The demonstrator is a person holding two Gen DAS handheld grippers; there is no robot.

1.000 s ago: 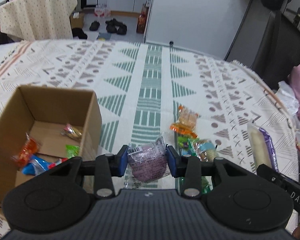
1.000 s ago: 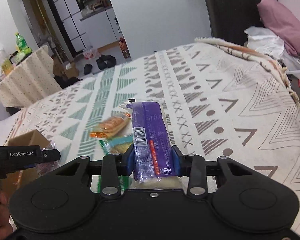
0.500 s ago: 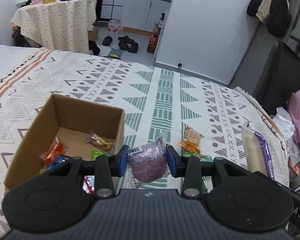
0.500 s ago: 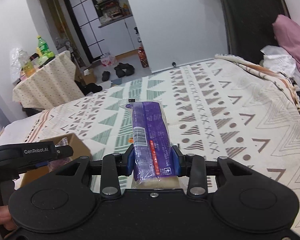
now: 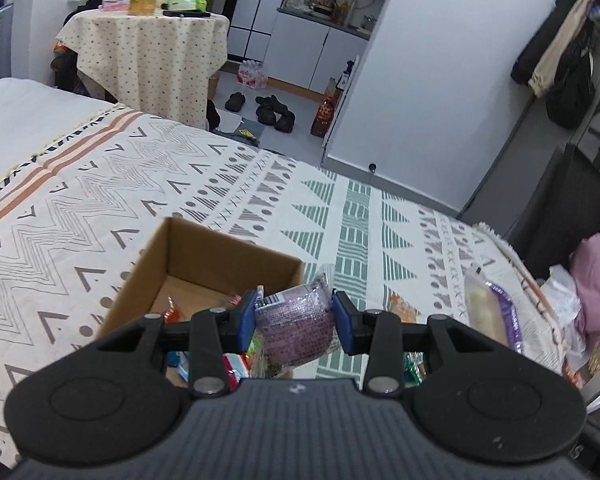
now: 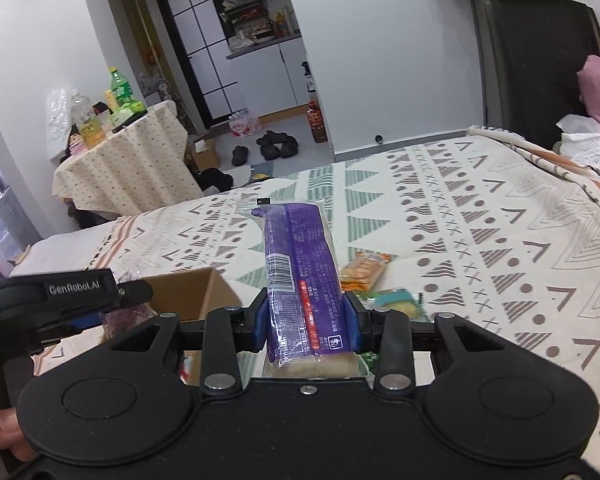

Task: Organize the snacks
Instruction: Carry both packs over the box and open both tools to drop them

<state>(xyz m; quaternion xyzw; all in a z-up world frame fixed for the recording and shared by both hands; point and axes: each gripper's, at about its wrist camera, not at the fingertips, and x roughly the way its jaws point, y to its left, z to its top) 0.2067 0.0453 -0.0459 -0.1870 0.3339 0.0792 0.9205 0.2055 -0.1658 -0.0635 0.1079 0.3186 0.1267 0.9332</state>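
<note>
Left gripper (image 5: 295, 322) clamped soft, crinkly purple pouch (image 5: 296, 330) mid-body; right gripper (image 6: 307, 326) clamped long, light purple packet (image 6: 300, 280) near its end.

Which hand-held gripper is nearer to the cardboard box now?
Left. The left hand-held gripper, holding a purple mesh-pattern packet, hangs at the cardboard box near its right wall. The right hand-held gripper, holding a long purple packet, is further right.
</note>
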